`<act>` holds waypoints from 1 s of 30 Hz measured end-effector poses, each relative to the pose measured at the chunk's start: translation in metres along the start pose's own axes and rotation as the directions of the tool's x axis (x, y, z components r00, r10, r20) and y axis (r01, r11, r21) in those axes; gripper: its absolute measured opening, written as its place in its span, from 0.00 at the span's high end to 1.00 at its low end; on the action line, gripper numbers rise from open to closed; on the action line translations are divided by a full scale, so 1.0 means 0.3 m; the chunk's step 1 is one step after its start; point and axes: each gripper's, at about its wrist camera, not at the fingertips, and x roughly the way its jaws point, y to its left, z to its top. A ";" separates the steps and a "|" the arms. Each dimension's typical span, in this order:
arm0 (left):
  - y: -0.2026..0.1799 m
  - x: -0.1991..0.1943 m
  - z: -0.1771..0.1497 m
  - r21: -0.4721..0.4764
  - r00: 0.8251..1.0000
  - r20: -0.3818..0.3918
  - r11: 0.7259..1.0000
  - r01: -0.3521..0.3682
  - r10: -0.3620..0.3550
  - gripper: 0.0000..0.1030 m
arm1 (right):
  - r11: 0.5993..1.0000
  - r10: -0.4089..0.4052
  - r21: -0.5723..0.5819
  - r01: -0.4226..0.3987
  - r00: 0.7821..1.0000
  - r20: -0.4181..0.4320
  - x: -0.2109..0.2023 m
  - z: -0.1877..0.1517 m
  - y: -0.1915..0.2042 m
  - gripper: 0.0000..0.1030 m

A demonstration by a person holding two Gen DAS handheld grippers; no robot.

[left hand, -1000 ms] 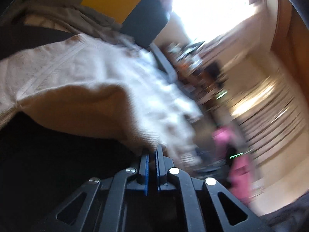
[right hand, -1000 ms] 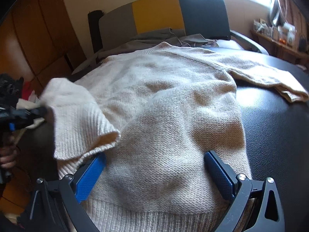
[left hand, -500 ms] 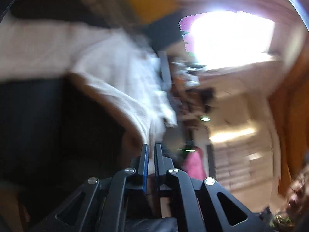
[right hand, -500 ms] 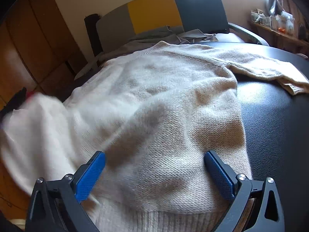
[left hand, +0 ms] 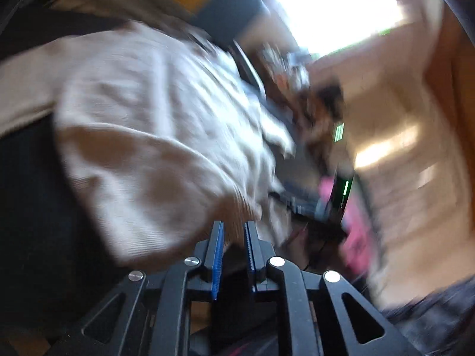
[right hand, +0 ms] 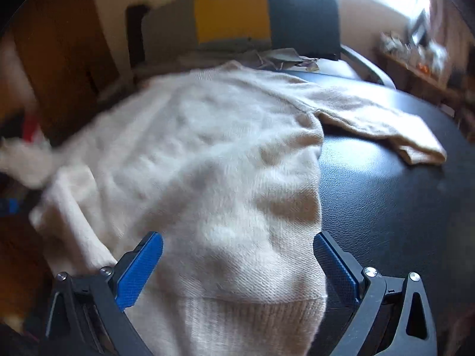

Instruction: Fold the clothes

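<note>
Right wrist view: right tool (right hand: pixel 237 262), spread, straddles the cream sweater (right hand: pixel 207 154); left tool (left hand: pixel 233 237), narrowly parted, should keep the sleeve (left hand: pixel 142 178) taut.

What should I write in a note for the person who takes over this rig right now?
Left gripper: fingers nearly closed at the cuff of one sleeve; the blur hides whether it grips.
Right gripper: open wide at the hem of the cream sweater, holding nothing.
The sweater lies spread on the black table; the other sleeve lies stretched out flat.
Done: sweater laid out. Left: fold both sleeves in, then the body.
</note>
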 end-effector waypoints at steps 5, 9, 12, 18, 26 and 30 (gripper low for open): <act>0.001 0.174 -0.022 0.149 0.937 -0.142 0.943 -0.297 0.318 0.88 | 0.977 -0.135 -0.175 0.124 0.990 -0.047 0.046 -0.034 0.047 0.06; 0.086 0.125 -0.054 0.127 0.929 -0.177 0.944 -0.305 0.324 0.95 | 0.973 -0.188 -0.145 0.177 0.980 -0.070 0.037 -0.044 -0.038 0.05; 0.127 0.074 -0.099 0.150 0.914 -0.222 0.938 -0.314 0.341 0.95 | 0.991 -0.123 -0.061 0.116 0.984 -0.128 0.020 -0.066 -0.120 0.05; 0.199 -0.057 -0.081 0.155 0.826 -0.232 0.858 -0.490 0.514 0.96 | 0.989 0.113 0.113 -0.098 0.984 -0.135 -0.097 -0.122 -0.232 0.08; 0.130 -0.241 -0.014 0.067 0.960 -0.010 0.958 -0.279 0.280 0.94 | 0.965 0.198 0.201 -0.171 0.973 -0.121 -0.108 -0.171 -0.268 0.36; 0.093 -0.275 0.077 0.062 0.966 0.154 0.974 -0.218 0.207 0.86 | 0.956 0.259 0.176 -0.234 0.957 -0.134 -0.117 -0.175 -0.205 0.50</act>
